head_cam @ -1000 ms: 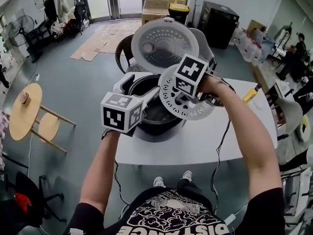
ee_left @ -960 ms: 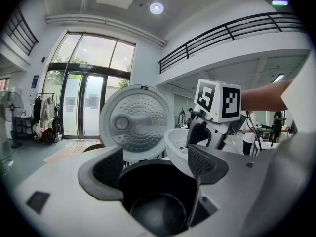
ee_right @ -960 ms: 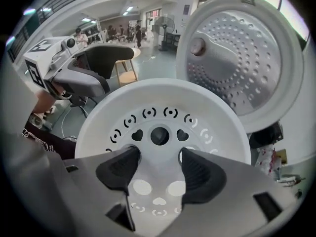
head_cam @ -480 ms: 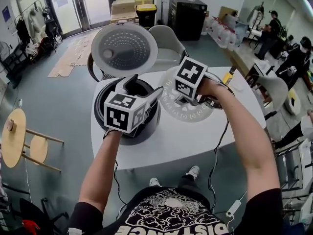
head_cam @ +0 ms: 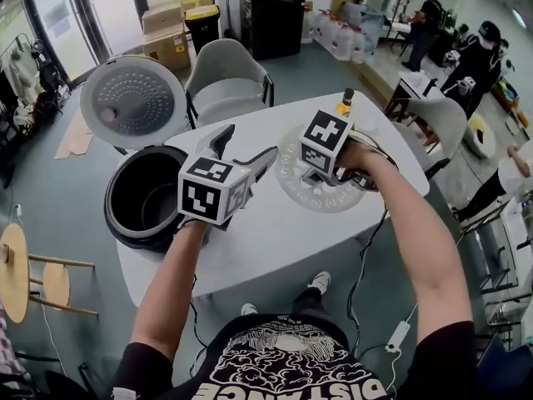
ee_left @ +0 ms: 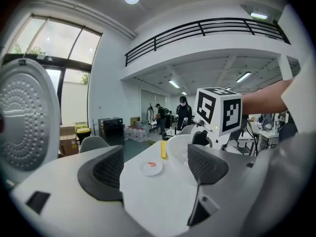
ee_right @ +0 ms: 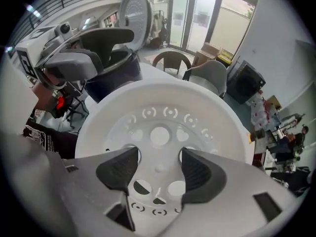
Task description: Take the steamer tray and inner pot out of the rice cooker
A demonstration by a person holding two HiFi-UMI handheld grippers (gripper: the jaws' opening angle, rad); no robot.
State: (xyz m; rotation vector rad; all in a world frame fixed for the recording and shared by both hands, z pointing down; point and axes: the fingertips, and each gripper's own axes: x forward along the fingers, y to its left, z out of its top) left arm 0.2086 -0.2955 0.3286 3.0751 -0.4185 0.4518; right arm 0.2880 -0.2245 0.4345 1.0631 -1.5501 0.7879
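Two grippers over worktop (head_cam: 250, 240). My right gripper (ee_right: 158, 164) points down, jaws wide apart yet gripping steamer tray (head_cam: 304, 192): tips sit at two round holes, tray's centre strip between pads. Tray near worktop's far right edge; cannot tell if it touches. My left gripper (ee_left: 153, 169) released, jaws spread, nothing between. Inner pot (head_cam: 158, 207) sits in rice cooker (head_cam: 117, 223) at worktop's left edge, lid (head_cam: 133, 102) up.
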